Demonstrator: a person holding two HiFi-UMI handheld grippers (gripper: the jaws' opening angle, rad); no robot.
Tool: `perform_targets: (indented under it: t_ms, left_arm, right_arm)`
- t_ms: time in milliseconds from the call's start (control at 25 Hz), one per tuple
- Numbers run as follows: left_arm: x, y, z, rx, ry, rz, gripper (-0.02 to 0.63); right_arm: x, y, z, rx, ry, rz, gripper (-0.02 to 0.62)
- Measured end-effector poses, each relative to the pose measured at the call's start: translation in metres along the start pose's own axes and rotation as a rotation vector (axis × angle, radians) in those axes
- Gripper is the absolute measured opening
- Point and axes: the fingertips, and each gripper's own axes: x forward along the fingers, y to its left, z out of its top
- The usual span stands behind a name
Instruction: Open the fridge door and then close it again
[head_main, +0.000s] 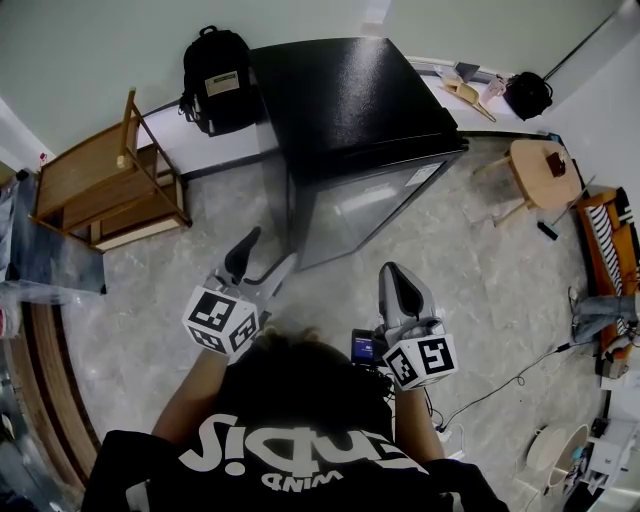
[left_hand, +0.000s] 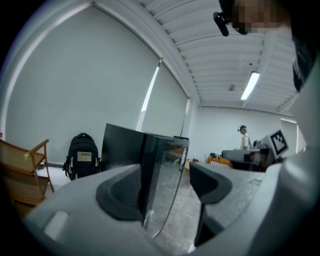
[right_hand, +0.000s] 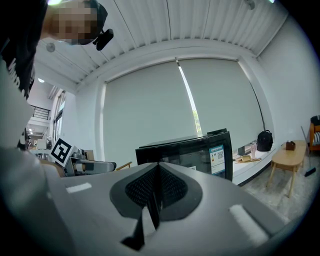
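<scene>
Left gripper (head_main: 262, 262): jaws spread wide and gripping nothing. In the left gripper view the glass front edge of the fridge (head_main: 350, 110) lines up in the gap, but neither pad is on it. Right gripper (head_main: 395, 275): jaws pressed together, nothing between them.

In the head view the black fridge stands at 12 o'clock, with both grippers just in front of it, left at 7 and right at 5 of its front. I can't tell if the door is fully shut.

The floor (head_main: 200, 260) is grey and stone-look, the walls are plain white. There's a wooden chair (head_main: 100, 190) at 10 o'clock, a round wooden table (head_main: 540, 165) at 2, and a black backpack (head_main: 215, 80) against the wall at 11, right beside the fridge.

A sticker (right_hand: 218, 155) with a QR code is on the fridge front, print too small to read. The person's black shirt (head_main: 300, 440) has white lettering that I can't read for sure.
</scene>
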Motion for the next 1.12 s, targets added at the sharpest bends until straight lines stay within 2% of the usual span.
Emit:
perform_targets:
  t_ms: [400,840,1120]
  left_arm:
    - [0.039,0.012,-0.008,0.057,0.029,-0.035,0.299]
    - [0.082,0.033,-0.021,0.056,0.063,-0.039,0.291]
    - [0.097,0.03,-0.023,0.073,0.07,-0.066,0.282]
  right_arm:
    - [0.003,-0.004,0.001,-0.002,0.004,-0.003,-0.003]
    - [0.005,-0.018,0.0,0.003,0.017,-0.026,-0.003]
    - [0.008,-0.028,-0.001,0.008,0.023,-0.04,-0.003]
